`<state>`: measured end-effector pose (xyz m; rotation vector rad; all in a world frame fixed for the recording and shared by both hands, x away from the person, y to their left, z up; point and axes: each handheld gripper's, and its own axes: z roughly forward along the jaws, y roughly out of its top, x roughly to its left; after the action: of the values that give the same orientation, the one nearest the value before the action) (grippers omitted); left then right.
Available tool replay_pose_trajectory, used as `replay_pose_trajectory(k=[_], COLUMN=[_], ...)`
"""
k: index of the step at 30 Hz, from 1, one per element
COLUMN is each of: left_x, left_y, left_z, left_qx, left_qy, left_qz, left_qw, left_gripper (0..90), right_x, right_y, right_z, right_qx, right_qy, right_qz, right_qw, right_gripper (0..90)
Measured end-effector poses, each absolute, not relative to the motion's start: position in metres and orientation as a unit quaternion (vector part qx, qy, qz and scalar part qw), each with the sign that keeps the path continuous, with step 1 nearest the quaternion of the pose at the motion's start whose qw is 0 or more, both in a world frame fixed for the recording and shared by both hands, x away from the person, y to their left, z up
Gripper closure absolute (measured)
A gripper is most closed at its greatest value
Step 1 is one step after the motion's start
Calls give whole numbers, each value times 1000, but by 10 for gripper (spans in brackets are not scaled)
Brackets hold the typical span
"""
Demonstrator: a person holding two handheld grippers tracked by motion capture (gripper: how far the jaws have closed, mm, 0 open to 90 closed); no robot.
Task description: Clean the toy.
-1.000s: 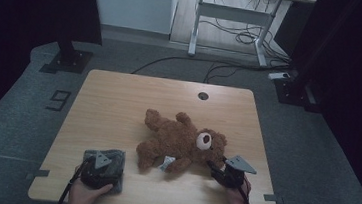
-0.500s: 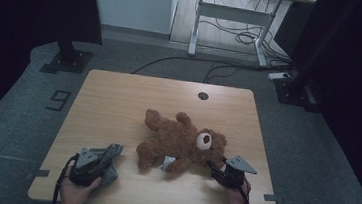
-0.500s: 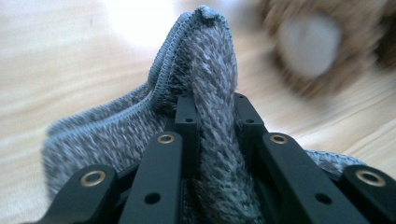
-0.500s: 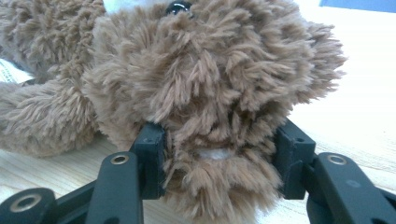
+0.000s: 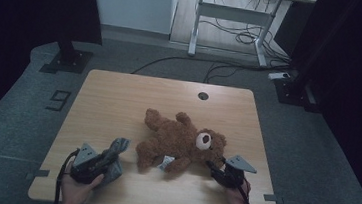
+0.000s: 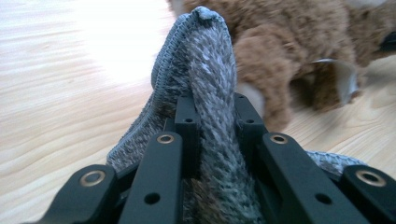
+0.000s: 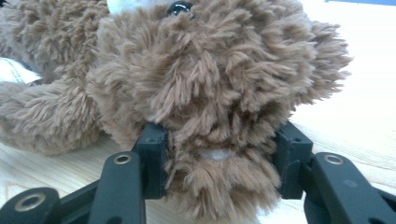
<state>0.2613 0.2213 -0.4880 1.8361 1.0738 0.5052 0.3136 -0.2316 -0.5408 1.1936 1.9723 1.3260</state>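
Left claw [image 5: 114,152]: one, lower left of the high view, held in a hand [image 5: 76,192] that enters from the bottom edge. Jaws have just been closing and now pinch a fold of the grey knit cloth [image 6: 205,84].
Grey knit cloth: one piece. In the left gripper view it stands up between the jaws, top at upper centre of the frame; a further part lies on the counter at lower right. In the high view it bunches around the claw tip.
Right claw [image 5: 211,166]: one, lower right of the high view, held in a second hand [image 5: 238,198]. Narrow, jaws pressed into the fur on either side of the teddy bear's [image 5: 180,141] head, seen close in the right gripper view.
Hands: two counted, both at the bottom edge of the high view.
Teddy bear: one, brown plush, white muzzle, lying at the centre of the counter, head toward the right claw, legs toward upper left. One white tag [image 5: 164,163] near its lower limb.
Bear to cloth: near, apart in the high view.
Counter [image 5: 119,101]: one, light wood, one round cable hole [image 5: 203,95] near the far edge.
Floor beyond: grey; one desk frame [image 5: 237,17] at upper centre, cables beneath it.
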Motion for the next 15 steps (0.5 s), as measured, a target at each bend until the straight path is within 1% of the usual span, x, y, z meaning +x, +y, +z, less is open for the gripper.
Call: replay_pose_trajectory(k=[3,4,5,6,7,8,9,10,11,12,13,14,15], left_x=[271,271,277,277,282,282,288,288,293,293,299,299,304], left_y=[203,203,187,187,170,170,153,153,136,136,114,114,96], left_z=[-481,-481,-475,-475,-470,-470,-465,-465,-462,-462,-458,-458,-455], left_qx=[750,750,756,756,765,765,773,773,777,777,782,782,786], left_qy=[422,422,404,404,387,387,371,371,362,362,347,347,335], left_qz=[197,197,191,191,186,186,188,188,191,191,189,189,186], left_qw=[470,470,477,477,480,480,479,479,478,478,482,482,485], left_gripper=[759,760,759,759,759,759,759,759,759,759,759,759,759], right_x=[314,314,315,315,316,316,318,318,319,319,321,321,322], right_y=[-231,-231,-231,-231,-232,-232,-231,-231,-231,-231,-231,-231,-230], right_z=[-541,-541,-542,-542,-543,-543,-544,-544,-544,-544,-544,-544,-545], right_qx=[435,435,435,435,436,436,434,434,431,431,431,431,430], right_qy=[720,720,718,718,717,717,715,715,717,717,716,716,715], right_qz=[487,487,490,490,493,493,496,496,497,497,498,498,500], right_qw=[237,237,235,235,233,233,234,234,233,233,231,231,231], right_gripper=[501,501,503,503,503,503,503,503,503,503,503,503,504])
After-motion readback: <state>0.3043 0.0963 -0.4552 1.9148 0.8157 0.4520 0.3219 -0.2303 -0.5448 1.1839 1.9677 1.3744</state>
